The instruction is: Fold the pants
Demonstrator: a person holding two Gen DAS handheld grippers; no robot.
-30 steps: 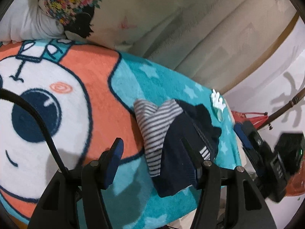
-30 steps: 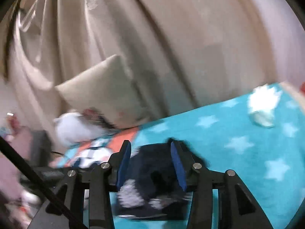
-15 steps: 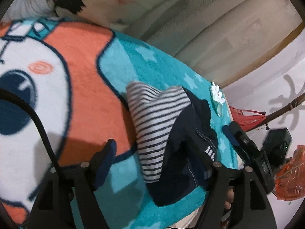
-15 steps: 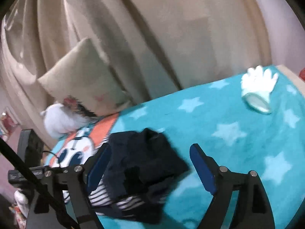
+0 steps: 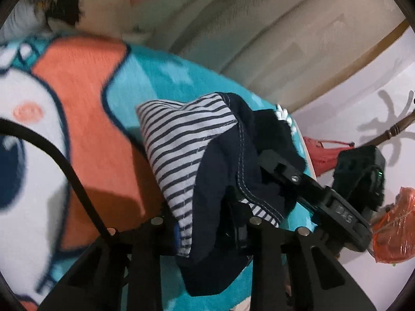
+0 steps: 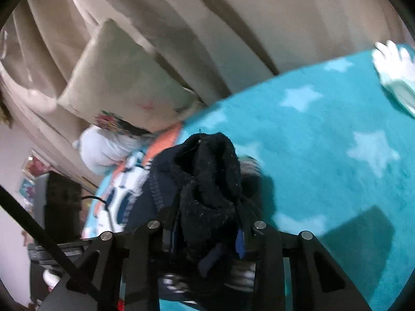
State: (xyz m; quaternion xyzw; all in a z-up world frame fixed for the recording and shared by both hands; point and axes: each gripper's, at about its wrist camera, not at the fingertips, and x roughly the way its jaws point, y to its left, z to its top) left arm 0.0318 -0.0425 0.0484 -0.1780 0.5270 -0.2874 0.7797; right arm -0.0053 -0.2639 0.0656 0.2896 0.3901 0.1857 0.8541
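The pants are a dark navy pair with a striped lining, bunched up on a cartoon blanket. My left gripper is shut on the pants' near edge, with cloth draped over its fingers. In the right wrist view the pants are a dark fuzzy bundle, and my right gripper is shut on them, its fingertips hidden in the cloth. The right gripper also shows in the left wrist view, clamped on the far side of the bundle.
The blanket is turquoise with pale stars. A white glove lies at its far right corner. A beige cushion and a white plush sit against the curtain. An orange plastic bag hangs off the right edge.
Both grippers were open around the pants and have closed on them. The bundle now stands bunched up between them, closer to both cameras.
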